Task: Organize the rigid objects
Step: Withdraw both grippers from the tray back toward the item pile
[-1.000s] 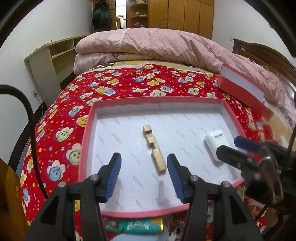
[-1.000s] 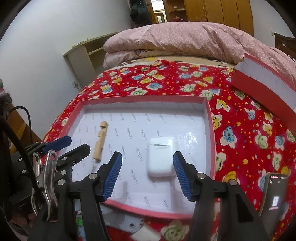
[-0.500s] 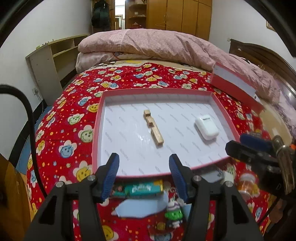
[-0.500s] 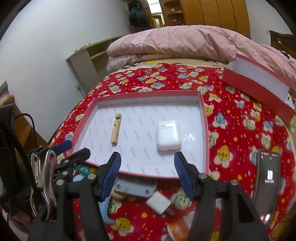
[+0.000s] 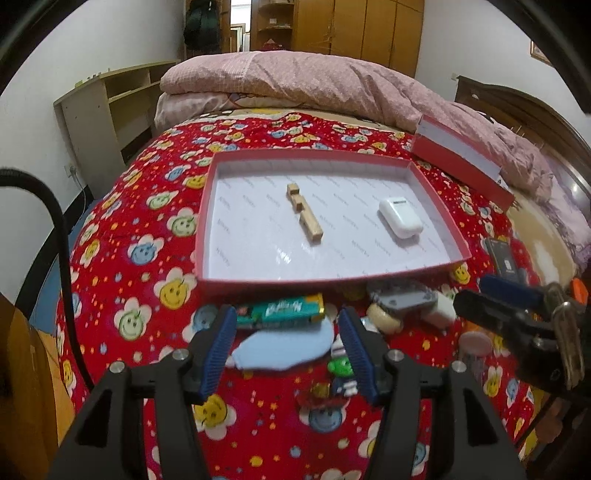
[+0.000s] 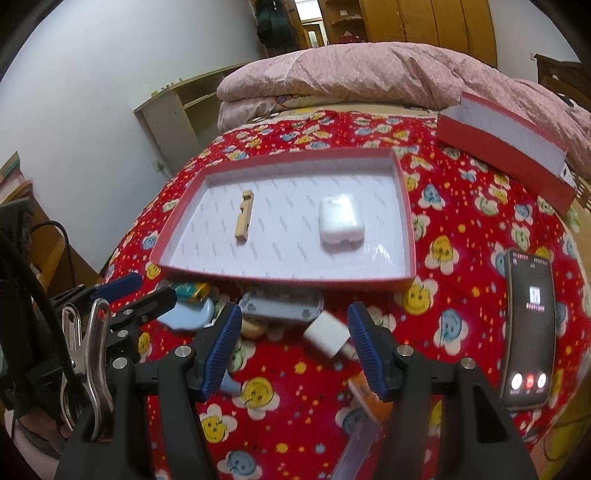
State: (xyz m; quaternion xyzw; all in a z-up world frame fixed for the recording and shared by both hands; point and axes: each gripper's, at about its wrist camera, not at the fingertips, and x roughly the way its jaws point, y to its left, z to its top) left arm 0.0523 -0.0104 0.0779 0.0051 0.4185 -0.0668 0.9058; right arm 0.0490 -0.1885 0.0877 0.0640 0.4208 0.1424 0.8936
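— While both cameras look down the bed, what is underfoot, so to speak?

— Red bedspread (image 5: 122, 236) printed with smiling flowers, covering the whole near half. Past it lies a rolled pink quilt (image 5: 295, 79), and behind that stand wooden wardrobes (image 5: 373, 33). An open pale shelf unit (image 5: 110, 96) stands against the white wall on the left; a dark wooden headboard (image 5: 517, 107) curves along the right.

— And the things to be sorted?

— A shallow red tray (image 5: 207, 206) with a white lining sits mid-bed. Inside it, well apart, lie a notched wooden piece (image 5: 304, 214) and a white earbud case (image 5: 400, 218). Its red lid (image 5: 461, 158) rests tilted against the quilt at the far right. Just in front of the tray's near wall is a loose cluster: a green wrapped pack (image 5: 280, 312), a pale blue flat piece (image 5: 284, 349), a grey plastic part (image 6: 282, 306), a white cube charger (image 6: 327, 332) (several smaller bits are too blurred to name). A phone (image 6: 528, 332) with a lit screen lies to the right.

— The grippers?

— The left gripper (image 5: 288, 350) hangs over the blue piece and the pack, jaws apart, nothing pinched. The right gripper (image 6: 293, 349) is likewise spread, with the charger between its fingers but not pressed.
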